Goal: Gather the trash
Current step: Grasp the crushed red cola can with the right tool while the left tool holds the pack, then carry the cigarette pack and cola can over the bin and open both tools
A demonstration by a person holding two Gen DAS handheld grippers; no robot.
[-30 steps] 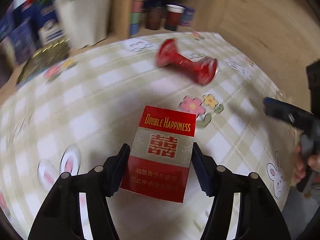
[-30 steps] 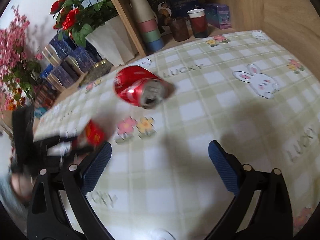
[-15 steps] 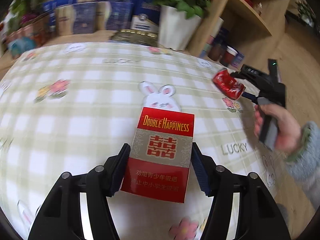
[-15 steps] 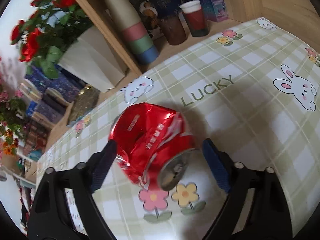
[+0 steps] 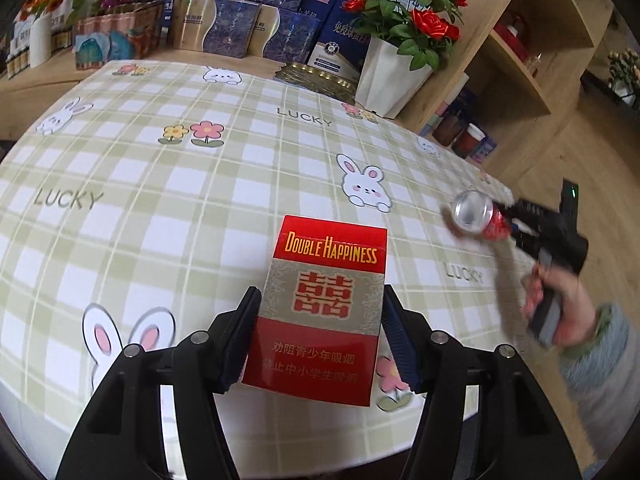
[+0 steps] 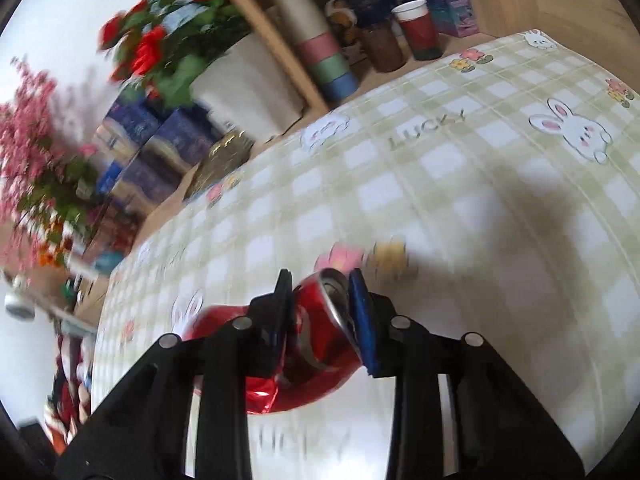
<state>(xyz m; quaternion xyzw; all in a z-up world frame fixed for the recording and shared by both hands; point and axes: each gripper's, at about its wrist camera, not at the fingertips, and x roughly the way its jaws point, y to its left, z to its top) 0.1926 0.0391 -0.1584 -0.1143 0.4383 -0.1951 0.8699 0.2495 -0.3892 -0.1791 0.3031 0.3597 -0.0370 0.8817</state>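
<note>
— Red is the colour of both pieces of trash, yes? Where are they now?

— Yes. The left gripper (image 5: 316,344) is closed on the cigarette pack (image 5: 326,304), holding it upright above the near edge of the desk (image 5: 168,208). The right gripper (image 6: 322,312) squeezes the crushed can (image 6: 308,344) across its dented middle, above the right edge of the desk.

— How to carry them well?

— I think both should keep a firm squeeze and move slowly. The can is bent and its metal is smooth, so it may turn between the pads. The pack is light cardboard; too much force could crush it. I see no bin in either view, so it must be found first.

— And the surroundings?

— A green checked cloth with rabbits and flowers covers the desk. At its far edge stand gift boxes (image 5: 240,28) and a white pot of red roses (image 5: 394,40); a wooden shelf (image 5: 516,60) with cups is at the far right corner.
</note>
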